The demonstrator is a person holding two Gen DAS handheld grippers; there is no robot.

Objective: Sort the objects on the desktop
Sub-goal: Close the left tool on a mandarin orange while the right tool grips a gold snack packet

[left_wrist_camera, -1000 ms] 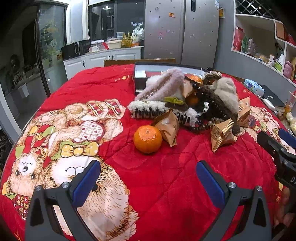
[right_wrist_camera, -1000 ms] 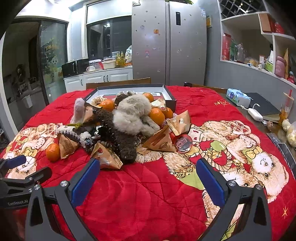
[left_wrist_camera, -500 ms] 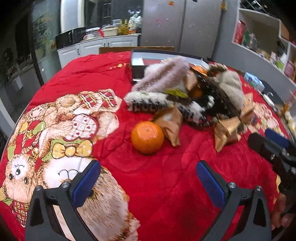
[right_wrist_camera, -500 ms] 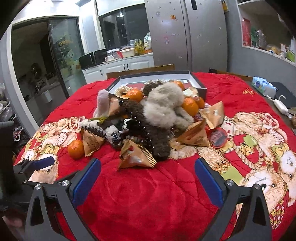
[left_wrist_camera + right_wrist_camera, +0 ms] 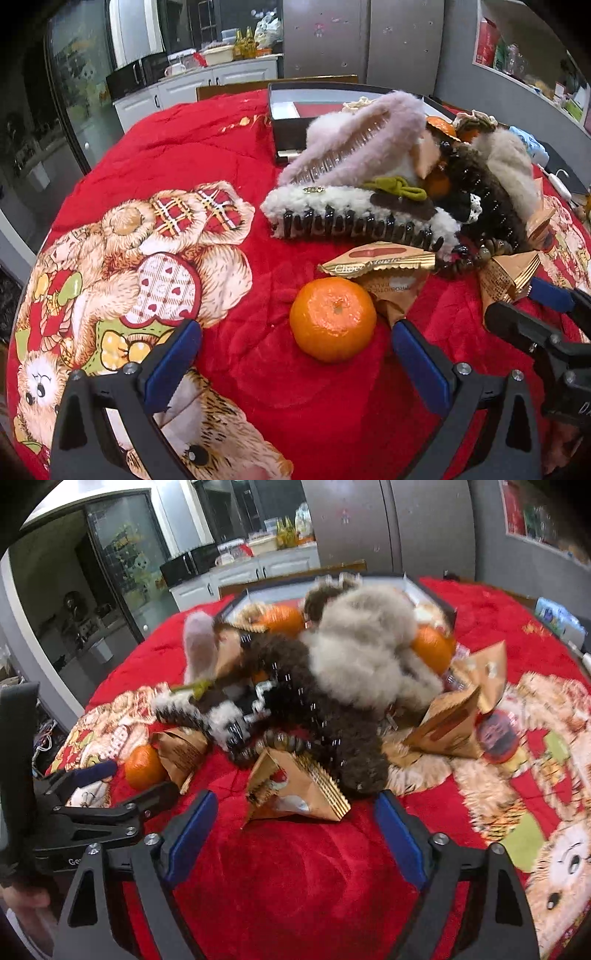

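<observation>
1. The left hand-held gripper (image 5: 295,363) is spread wide with nothing between its blue pads, low over the red blanket (image 5: 207,147) that covers the desk. The loose mandarin (image 5: 332,318) sits just ahead, slightly right of the gap's centre. The step in hand looks like picking this fruit.
2. To do it well, I would nudge the gripper a little right so the fruit centres between the pads, then close across its widest part. It is round and should roll on the soft blanket if pushed from one side.
3. A gold snack packet (image 5: 380,275) touches the mandarin on its far right side. The right pad should slip in below that packet so it is not pinched along with the fruit.
4. The right hand-held gripper (image 5: 291,836) is also spread and empty, facing a triangular gold packet (image 5: 295,790) at the near side of the pile. This view is motion-blurred, so fine contact there cannot be told.
5. The pile of furry hair clips (image 5: 354,218) and more mandarins fills the desk's middle up to the dark tray (image 5: 288,122) near the far edge.
6. Open room lies toward the left edge, over the bear print, and along the near edge. The two grippers are close together, so keep their paths apart.
</observation>
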